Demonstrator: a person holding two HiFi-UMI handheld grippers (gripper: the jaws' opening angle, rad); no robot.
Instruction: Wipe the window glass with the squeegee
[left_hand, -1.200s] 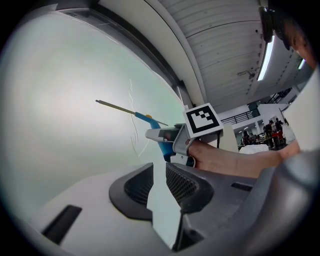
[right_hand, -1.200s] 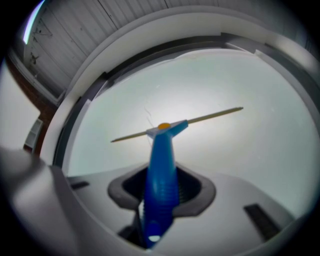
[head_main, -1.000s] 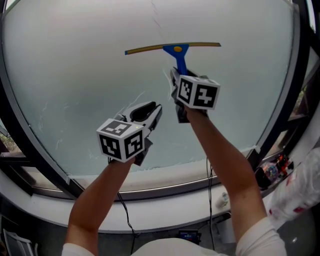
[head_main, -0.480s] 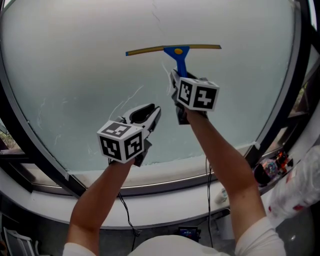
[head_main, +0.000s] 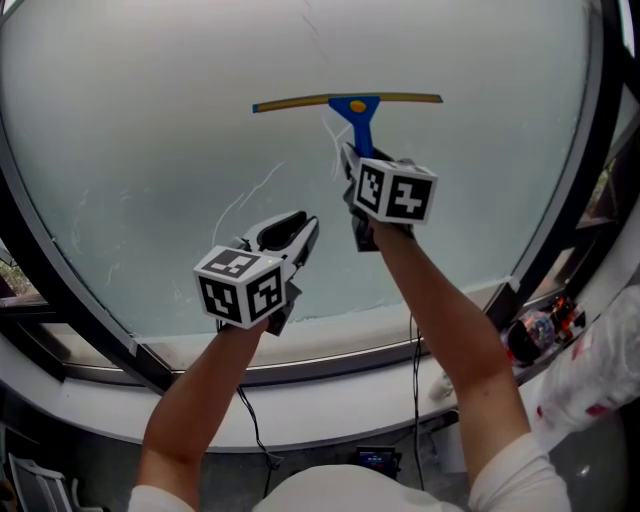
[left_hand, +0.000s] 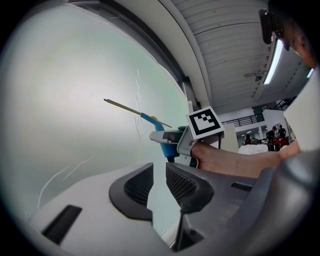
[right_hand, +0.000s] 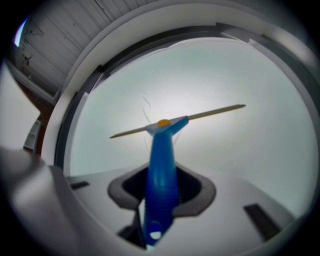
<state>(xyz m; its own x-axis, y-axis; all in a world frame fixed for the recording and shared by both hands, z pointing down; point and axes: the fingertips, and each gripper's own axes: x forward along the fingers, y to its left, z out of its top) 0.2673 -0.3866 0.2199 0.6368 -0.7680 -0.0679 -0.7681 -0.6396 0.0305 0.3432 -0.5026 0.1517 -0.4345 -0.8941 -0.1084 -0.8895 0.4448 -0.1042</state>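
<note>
Right gripper (head_main: 352, 165) fingers clamp the blue squeegee (head_main: 358, 118) by its handle, blade against the window glass (head_main: 150, 150). Left gripper (head_main: 300, 226) hangs lower-left, fingers barely apart, empty.

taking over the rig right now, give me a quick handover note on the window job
Right gripper: shut on the handle of the squeegee, blade level and high on the window glass.
Left gripper: empty, jaws a narrow gap apart, held lower and to the left of the right one.
Done: cannot tell how much has been wiped.
Left: thin white streaks show below the blade's left end; probably pull the blade down over them.
</note>
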